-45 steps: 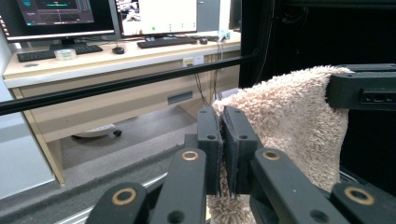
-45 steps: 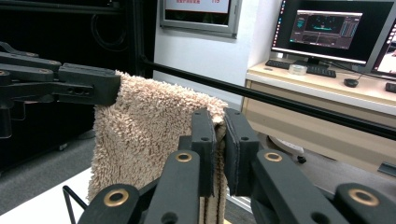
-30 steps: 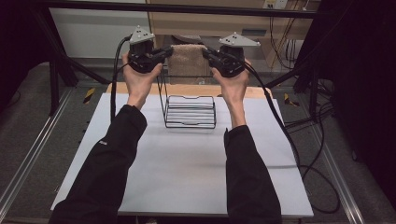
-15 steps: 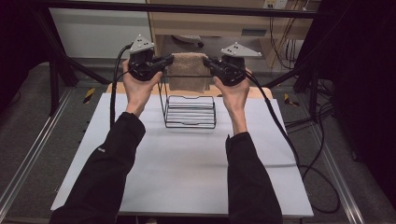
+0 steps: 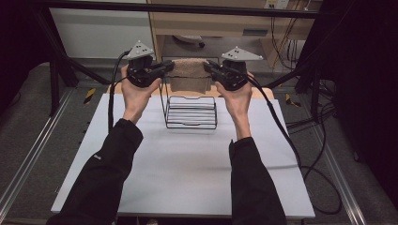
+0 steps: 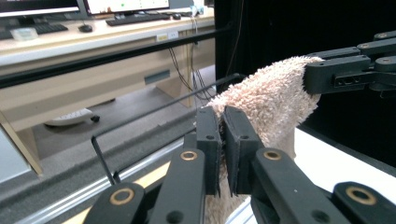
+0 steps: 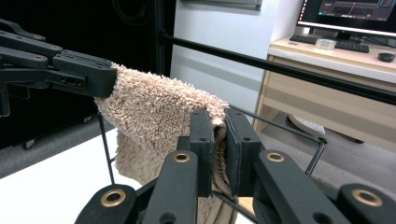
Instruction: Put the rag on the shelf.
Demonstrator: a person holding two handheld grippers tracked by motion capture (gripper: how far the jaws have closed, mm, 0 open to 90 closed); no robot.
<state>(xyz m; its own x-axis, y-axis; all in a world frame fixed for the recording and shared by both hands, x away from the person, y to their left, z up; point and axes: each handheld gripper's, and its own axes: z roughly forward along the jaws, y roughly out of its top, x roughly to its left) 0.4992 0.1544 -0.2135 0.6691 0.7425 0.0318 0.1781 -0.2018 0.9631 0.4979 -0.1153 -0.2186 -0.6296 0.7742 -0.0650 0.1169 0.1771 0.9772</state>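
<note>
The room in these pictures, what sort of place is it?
Probably a lab or workshop set up for recording. A black frame surrounds a white table, cables trail across the floor, and a desk nearby holds a keyboard and monitor.

One camera sits high up behind the person and looks forward and down on the white table (image 5: 187, 159), far enough back to take in both arms, with the wire rack (image 5: 190, 111) in the middle of the frame. Two small cameras ride low on the grippers, very close, each looking out along its own black jaws at the bottom of the frame. They face each other, so both share the tan towel (image 6: 266, 100) and the rack's top wire.
</note>
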